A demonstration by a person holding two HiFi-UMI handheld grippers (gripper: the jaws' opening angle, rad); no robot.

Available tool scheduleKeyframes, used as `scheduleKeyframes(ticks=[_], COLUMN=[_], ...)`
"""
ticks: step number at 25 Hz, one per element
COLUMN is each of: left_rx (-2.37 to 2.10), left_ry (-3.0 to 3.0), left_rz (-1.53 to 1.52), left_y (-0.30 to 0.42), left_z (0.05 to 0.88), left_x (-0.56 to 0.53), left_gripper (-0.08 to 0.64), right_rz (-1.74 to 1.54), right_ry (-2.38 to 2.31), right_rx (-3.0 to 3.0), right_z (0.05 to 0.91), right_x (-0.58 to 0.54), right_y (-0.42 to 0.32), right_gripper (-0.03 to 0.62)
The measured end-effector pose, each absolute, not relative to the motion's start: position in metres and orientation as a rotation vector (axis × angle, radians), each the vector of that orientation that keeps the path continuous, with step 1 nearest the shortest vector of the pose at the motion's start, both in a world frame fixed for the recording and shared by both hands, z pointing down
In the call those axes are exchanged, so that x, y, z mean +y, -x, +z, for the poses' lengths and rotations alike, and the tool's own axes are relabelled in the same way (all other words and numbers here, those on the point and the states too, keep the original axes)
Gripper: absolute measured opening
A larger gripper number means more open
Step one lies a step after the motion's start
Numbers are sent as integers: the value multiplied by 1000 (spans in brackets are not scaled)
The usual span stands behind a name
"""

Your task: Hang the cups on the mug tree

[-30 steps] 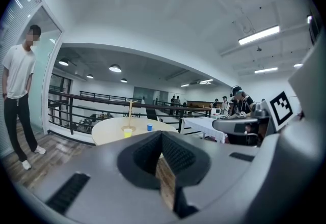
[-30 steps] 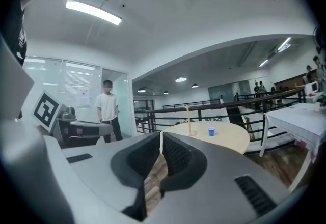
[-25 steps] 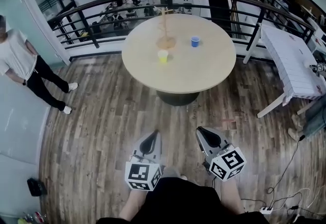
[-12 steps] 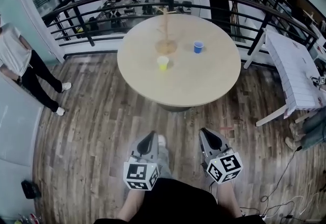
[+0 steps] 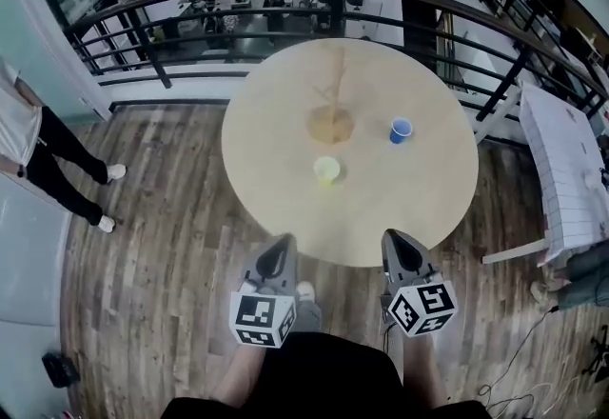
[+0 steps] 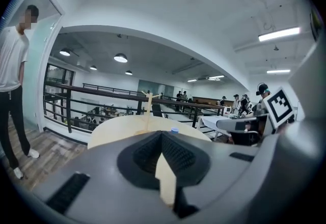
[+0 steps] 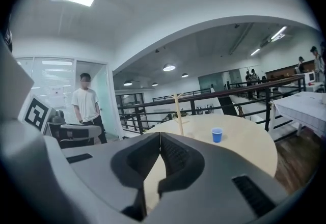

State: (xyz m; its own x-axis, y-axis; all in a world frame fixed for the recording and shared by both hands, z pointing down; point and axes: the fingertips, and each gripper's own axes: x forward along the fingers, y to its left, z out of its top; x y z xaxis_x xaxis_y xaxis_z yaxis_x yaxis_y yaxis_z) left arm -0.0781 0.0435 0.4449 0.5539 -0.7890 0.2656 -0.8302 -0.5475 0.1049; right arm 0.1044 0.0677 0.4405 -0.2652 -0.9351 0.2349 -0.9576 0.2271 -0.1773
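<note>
At the near edge of the round table [image 5: 276,141], we hold the left tool [image 5: 282,246] and right tool [image 5: 394,241] with jaws pressed together, empty. The yellow cup [image 5: 326,169] and blue cup [image 5: 401,129] stand beside the mug tree [image 5: 330,122], unhung. Reaching in without opening the jaws first, we could knock a light cup over or topple the slim tree.

No legible text, brand, number or sign. Only markings: black-and-white square marker patterns on the left cube [image 5: 259,317] and right cube [image 5: 425,308], without characters.
</note>
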Motion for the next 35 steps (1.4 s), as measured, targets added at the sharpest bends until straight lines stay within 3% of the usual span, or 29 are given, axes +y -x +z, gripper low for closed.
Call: scheduleKeyframes(ticks=[12,15,17,24,35], left_rx=[-1309,-1315,-1322,-1351,-1445], left_ry=[-2521,-2519,-2521,-2503,-2362], left_rz=[282,283,281,337,477], left_y=[60,53,48,55,104], left_z=[455,454,452,461,494], left_x=[-48,-63,-70,-78,-79], left_gripper=[2,2,2,2,2], right_rz=[408,360,333,398,437], right_ry=[-1892,-1851,-1794,-1636,-1482], right_rx=[-2500,-2541,-2559,-2485,-2351], right_z=[423,417,422,506,622], right_x=[-23,-37,-41,-58,-130], right_y=[-121,-123,-121,-98,-44], right_gripper=[13,212,261,330,366])
